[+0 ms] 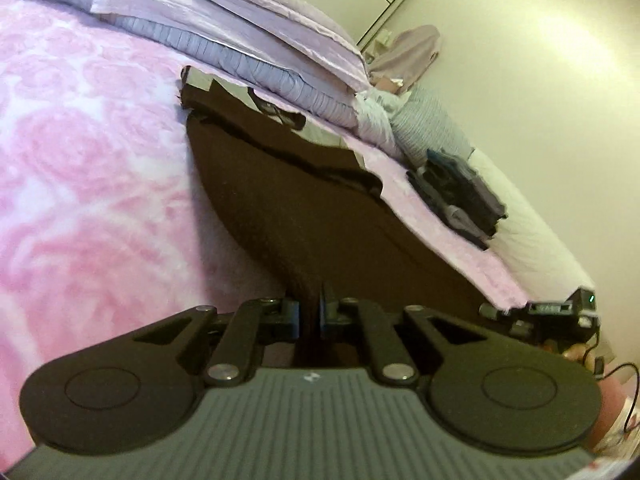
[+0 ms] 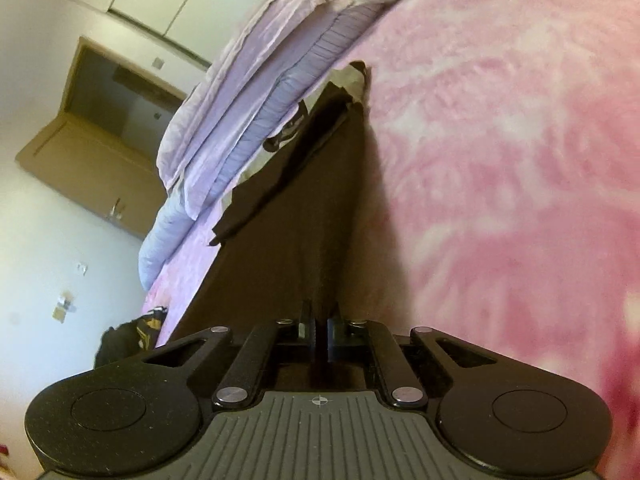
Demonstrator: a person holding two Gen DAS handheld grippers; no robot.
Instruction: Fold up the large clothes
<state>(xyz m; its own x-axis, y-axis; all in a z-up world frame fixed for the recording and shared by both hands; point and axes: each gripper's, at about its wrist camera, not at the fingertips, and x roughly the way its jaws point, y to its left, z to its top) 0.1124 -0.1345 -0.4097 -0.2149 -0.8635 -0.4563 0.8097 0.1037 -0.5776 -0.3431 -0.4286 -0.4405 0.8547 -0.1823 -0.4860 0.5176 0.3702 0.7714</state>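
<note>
Brown garment (image 1: 304, 208) lies mid-frame on the pink bed (image 1: 88, 168), near edge clamped in your left claw (image 1: 309, 312) and right claw (image 2: 319, 332); lift both corners evenly, keeping it taut.

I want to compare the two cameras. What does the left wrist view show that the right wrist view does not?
Only the left wrist view shows the stack of dark folded clothes at the bed edge and the other gripper.

Only the right wrist view shows the brown cabinet and a black and yellow item low down.

Both show a gripper shut on the dark brown garment, the pink blanket and the lilac bedding.
</note>
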